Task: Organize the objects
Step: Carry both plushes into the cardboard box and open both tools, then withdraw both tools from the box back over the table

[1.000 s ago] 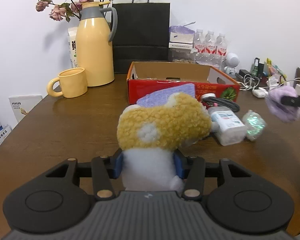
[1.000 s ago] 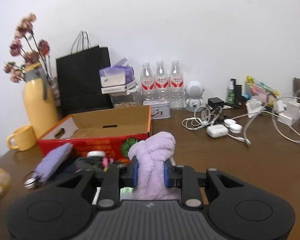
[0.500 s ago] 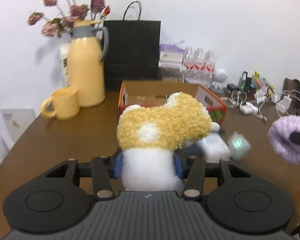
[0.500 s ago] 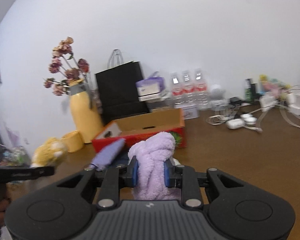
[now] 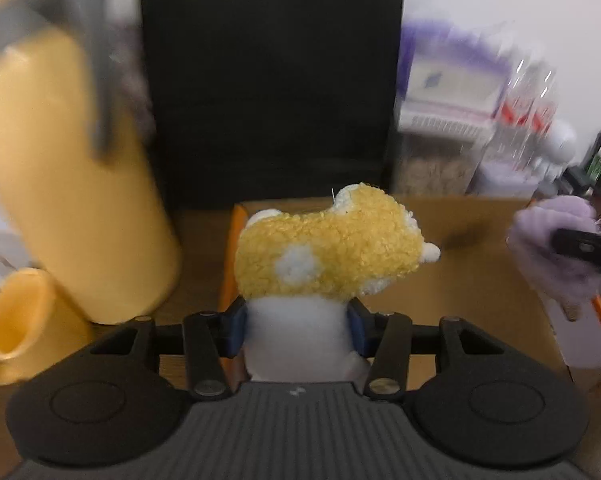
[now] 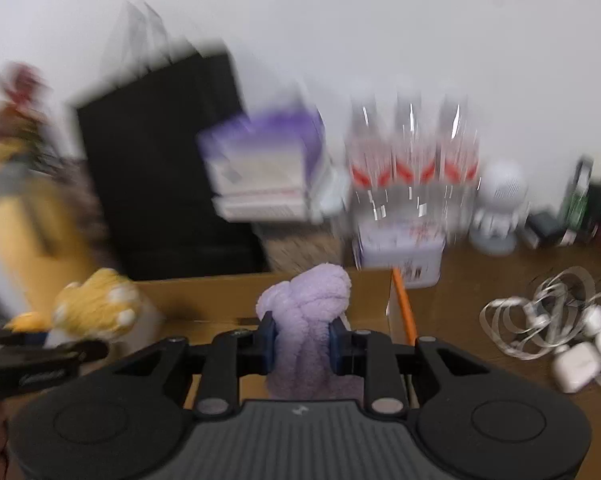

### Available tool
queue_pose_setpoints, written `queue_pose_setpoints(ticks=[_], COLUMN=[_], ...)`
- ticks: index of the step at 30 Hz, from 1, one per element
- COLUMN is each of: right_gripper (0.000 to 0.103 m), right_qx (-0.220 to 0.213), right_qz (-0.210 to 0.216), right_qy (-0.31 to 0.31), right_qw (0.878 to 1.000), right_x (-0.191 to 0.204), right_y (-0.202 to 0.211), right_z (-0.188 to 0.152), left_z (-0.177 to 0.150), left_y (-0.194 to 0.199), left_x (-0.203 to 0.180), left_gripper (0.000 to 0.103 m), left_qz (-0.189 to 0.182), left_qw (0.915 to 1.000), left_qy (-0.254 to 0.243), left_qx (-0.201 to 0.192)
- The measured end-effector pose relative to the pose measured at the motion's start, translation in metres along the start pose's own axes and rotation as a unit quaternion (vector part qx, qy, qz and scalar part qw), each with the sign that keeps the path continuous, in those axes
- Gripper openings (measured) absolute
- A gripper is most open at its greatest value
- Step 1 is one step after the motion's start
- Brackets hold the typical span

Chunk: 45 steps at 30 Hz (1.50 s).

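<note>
The left gripper (image 5: pixel 296 330) is clamped on the white base of a yellow plush toy (image 5: pixel 328 256), its blue pads pressed into both sides, low in the centre of the left wrist view. The toy hangs above the open cardboard box (image 5: pixel 460 280), which fills the middle right. A yellow jug (image 5: pixel 72 184) and yellow mug (image 5: pixel 16 328) sit at the left, a black paper bag (image 5: pixel 272 80) behind. The right gripper (image 6: pixel 303 344) is clamped on a purple plush (image 6: pixel 308 312) at the centre of the right wrist view, above the box's right end; blurred water bottles (image 6: pixel 412 160) stand at upper right
</note>
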State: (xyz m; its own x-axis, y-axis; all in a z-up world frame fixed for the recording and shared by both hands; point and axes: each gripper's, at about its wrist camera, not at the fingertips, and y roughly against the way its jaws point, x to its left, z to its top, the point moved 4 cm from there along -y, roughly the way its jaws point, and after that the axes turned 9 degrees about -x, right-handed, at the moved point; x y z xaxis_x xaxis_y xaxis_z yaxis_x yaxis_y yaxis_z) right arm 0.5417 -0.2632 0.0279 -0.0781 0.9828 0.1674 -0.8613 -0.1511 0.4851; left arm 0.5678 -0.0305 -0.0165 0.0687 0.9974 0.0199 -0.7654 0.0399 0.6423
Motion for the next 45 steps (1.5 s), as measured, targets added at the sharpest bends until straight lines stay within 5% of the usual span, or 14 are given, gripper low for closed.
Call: queue_pose_setpoints(ticks=[2,5,8,11,15,18,21,26,28,31,33,35,39,45], right_gripper=[0.027,0.046,0.067,0.07,0.074,0.09,0.09,0.094,0.097,0.097,0.097,0.097,0.097,0.1], right_qx=[0.022,0.035,0.011,-0.02,-0.056,-0.101,-0.115,-0.11,-0.116,-0.113,-0.092,-0.078,-0.085,-0.086], right_qz=[-0.04,-0.083,-0.1,-0.104,-0.057,-0.018,0.0,0.066,0.048,-0.007,-0.015,-0.002,0.017,0.005], right_qy=[0.017,0.026,0.028,0.017,-0.008,0.008,0.026,0.004,0.031,0.09,0.063,0.025,0.067,0.067], right_qw=[0.999,0.996,0.995,0.994,0.997,0.995,0.993,0.992,0.992,0.989,0.994,0.997,0.994,0.994], right_x=[-0.007,-0.015,-0.019,-0.024,-0.025,-0.02,-0.019,-0.027,-0.023,-0.015,-0.016,-0.017,-0.004,0.007], right_y=[-0.043,-0.077,-0.078,-0.057,0.006,0.075,0.146,0.264,0.308,0.351,0.371,0.39,0.416,0.395], right_z=[-0.002,-0.011,-0.013,0.0,0.028,0.026,-0.013,-0.107,-0.156,-0.22,-0.248,-0.262,-0.265,-0.266], left_z=[0.001,0.0,0.001,0.008,0.01,-0.006,-0.047,-0.155,-0.2,-0.257,-0.287,-0.304,-0.302,-0.294], left_y=[-0.023,-0.044,-0.04,-0.012,0.068,0.133,0.198,0.309,0.342,0.36,0.36,0.364,0.367,0.312], left_x=[-0.004,-0.01,-0.011,-0.009,-0.002,0.003,0.004,-0.01,-0.015,-0.017,-0.015,-0.011,-0.004,0.016], left_gripper=[0.055,0.058,0.074,0.079,0.092,0.103,0.103,0.103,0.103,0.103,0.103,0.103,0.103,0.103], left_qz=[0.023,0.038,0.031,0.028,0.028,0.041,0.013,-0.095,-0.123,-0.143,-0.143,-0.129,-0.108,-0.081], left_qw=[0.9995,0.9981,0.9983,0.9984,0.9948,0.9876,0.9827,0.9695,0.9633,0.971,0.9804,0.9841,0.9803,0.991], left_qy=[-0.018,-0.049,-0.049,-0.043,-0.024,-0.03,-0.034,-0.053,-0.046,-0.027,-0.012,-0.016,-0.039,0.013], left_qx=[0.009,0.003,-0.004,-0.025,-0.095,-0.148,-0.181,-0.22,-0.234,-0.19,-0.135,-0.122,-0.161,-0.106])
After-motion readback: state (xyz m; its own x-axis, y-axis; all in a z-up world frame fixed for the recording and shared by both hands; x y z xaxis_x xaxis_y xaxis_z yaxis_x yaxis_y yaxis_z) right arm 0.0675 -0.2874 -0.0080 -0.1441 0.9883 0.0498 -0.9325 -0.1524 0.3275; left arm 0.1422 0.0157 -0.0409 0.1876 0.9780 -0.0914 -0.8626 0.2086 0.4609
